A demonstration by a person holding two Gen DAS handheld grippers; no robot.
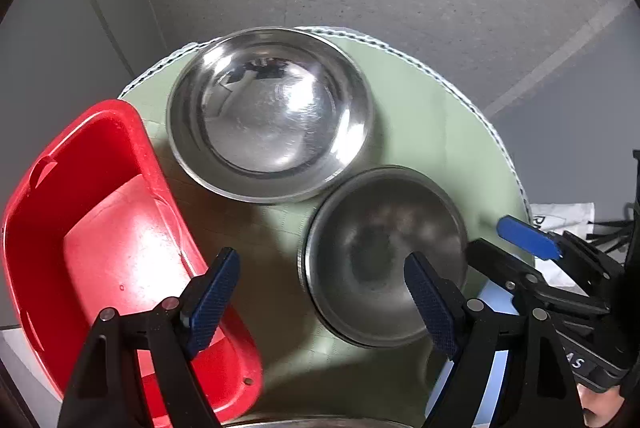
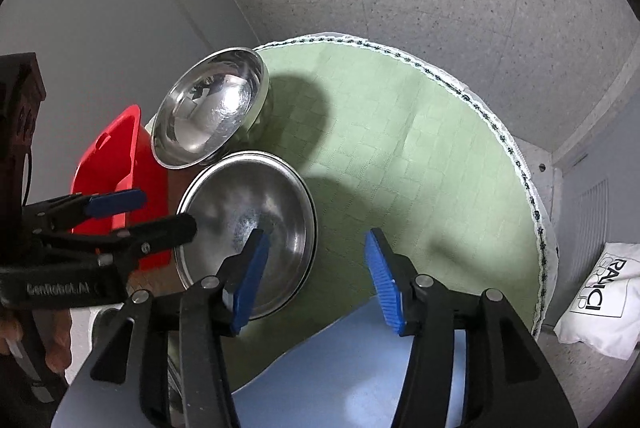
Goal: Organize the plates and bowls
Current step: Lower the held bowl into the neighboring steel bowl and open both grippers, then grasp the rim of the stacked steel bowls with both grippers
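Note:
A large shiny steel bowl (image 1: 270, 113) sits at the far side of the round green-clothed table (image 1: 432, 131). A smaller, duller steel bowl (image 1: 380, 252) sits nearer, almost touching it. My left gripper (image 1: 322, 302) is open and empty, hovering over the gap between the red basin (image 1: 100, 240) and the small bowl. In the right wrist view the large bowl (image 2: 208, 107) and small bowl (image 2: 248, 224) lie left of my right gripper (image 2: 316, 276), which is open and empty above the table (image 2: 420, 147). The left gripper (image 2: 124, 216) enters from the left.
A red plastic basin (image 2: 116, 163) stands at the table's left edge. A pale blue mat (image 2: 352, 368) lies at the near edge. A steel rim (image 1: 316, 422) shows at the bottom. A white printed bag (image 2: 604, 292) lies on the floor to the right.

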